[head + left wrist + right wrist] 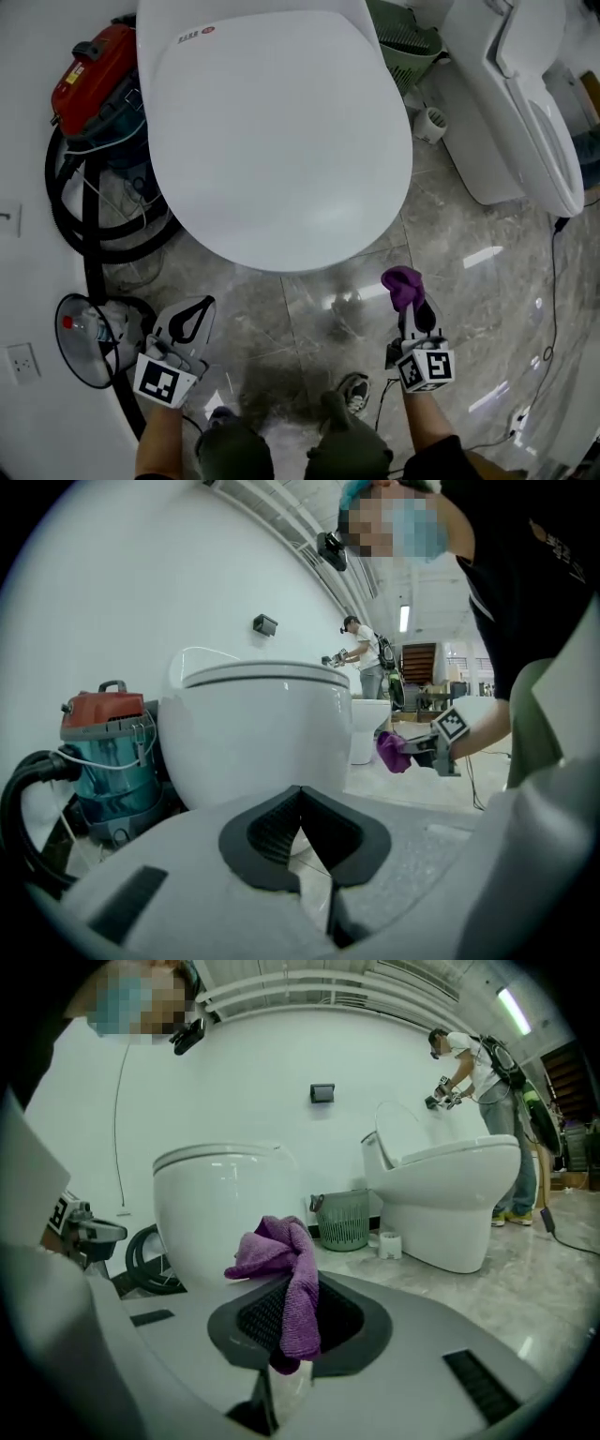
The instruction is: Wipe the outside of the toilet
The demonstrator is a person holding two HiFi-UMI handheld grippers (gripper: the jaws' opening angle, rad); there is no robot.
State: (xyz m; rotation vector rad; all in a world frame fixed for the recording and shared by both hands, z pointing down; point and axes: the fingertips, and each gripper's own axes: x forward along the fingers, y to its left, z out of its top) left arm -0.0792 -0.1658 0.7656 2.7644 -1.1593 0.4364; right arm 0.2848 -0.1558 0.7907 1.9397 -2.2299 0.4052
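Observation:
The white toilet (281,141) stands ahead with its lid down; it also fills the left gripper view (262,733) and shows in the right gripper view (216,1204). My right gripper (413,302) is shut on a purple cloth (403,283) and hovers over the floor in front of the bowl's right side, apart from it. The cloth (281,1255) hangs bunched between the jaws of the right gripper (298,1288). My left gripper (204,306) is low at the front left, its jaws shut with nothing in them (302,794).
A red and teal vacuum cleaner (98,80) with a black hose (89,234) stands left of the toilet. A second toilet (525,112), a green basket (408,42) and a paper roll (431,124) are at the right. A cable (553,281) crosses the marble floor.

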